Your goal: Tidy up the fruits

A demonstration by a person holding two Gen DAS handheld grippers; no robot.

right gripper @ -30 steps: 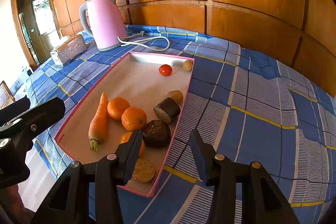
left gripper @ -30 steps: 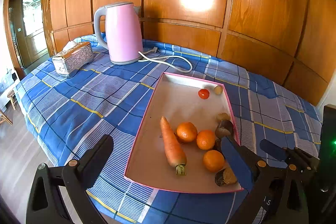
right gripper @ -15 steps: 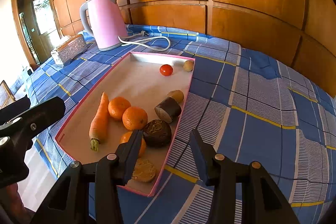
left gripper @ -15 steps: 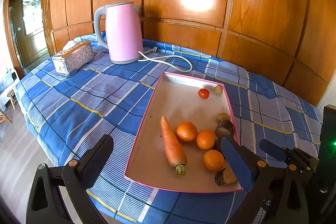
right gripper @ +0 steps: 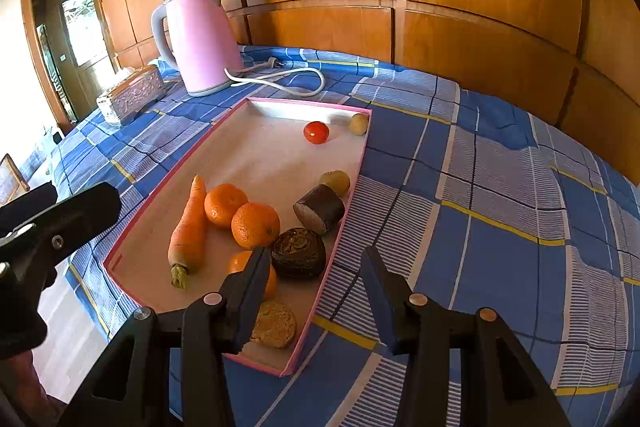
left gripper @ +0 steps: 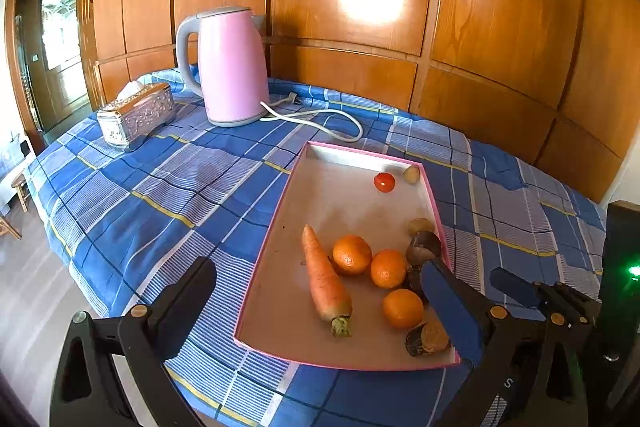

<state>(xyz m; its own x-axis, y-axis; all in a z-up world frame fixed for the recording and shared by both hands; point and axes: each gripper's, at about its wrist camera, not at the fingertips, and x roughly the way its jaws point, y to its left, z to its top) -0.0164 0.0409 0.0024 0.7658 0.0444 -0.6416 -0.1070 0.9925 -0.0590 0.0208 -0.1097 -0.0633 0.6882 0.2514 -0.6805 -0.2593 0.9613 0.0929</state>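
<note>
Orange wood panelling behind, blue checked cloth over the desk (left gripper: pixel 168 195). Pink kettle (left gripper: pixel 232 67) with loose cord (left gripper: pixel 320 115) and silver tissue box (left gripper: pixel 136 113) parked at the far left, well apart from the work, probably to keep the middle free. Pink-rimmed tray (left gripper: pixel 336 199) set lengthwise ahead of both tools, so within reach of either. Inside it, all the produce: carrot (left gripper: pixel 324 279) lying along the tray, stalk end nearest; three oranges (left gripper: pixel 352 254) bunched just beside it; tomato (left gripper: pixel 384 182) and a small pale fruit (left gripper: pixel 412 174) off alone near the far wall; another pale one (right gripper: pixel 336 182), a dark cut stub (right gripper: pixel 320 213) and a dark lump (right gripper: pixel 298 258) crowded along the right wall; tan slice (right gripper: pixel 274 325) in the near right corner. Left tool (left gripper: pixel 316 273) spread wide and empty, held low before the tray's near end. Right tool (right gripper: pixel 316 255) likewise parted, gripping nothing, poised over the near right corner by the dark lump. Stage hard to judge: fits a mixed heap waiting to be sorted by kind, and equally a finished gathering of everything into one tray. Round oranges likely to roll if nudged, so in any grasp best pinched squarely across the middle.
</note>
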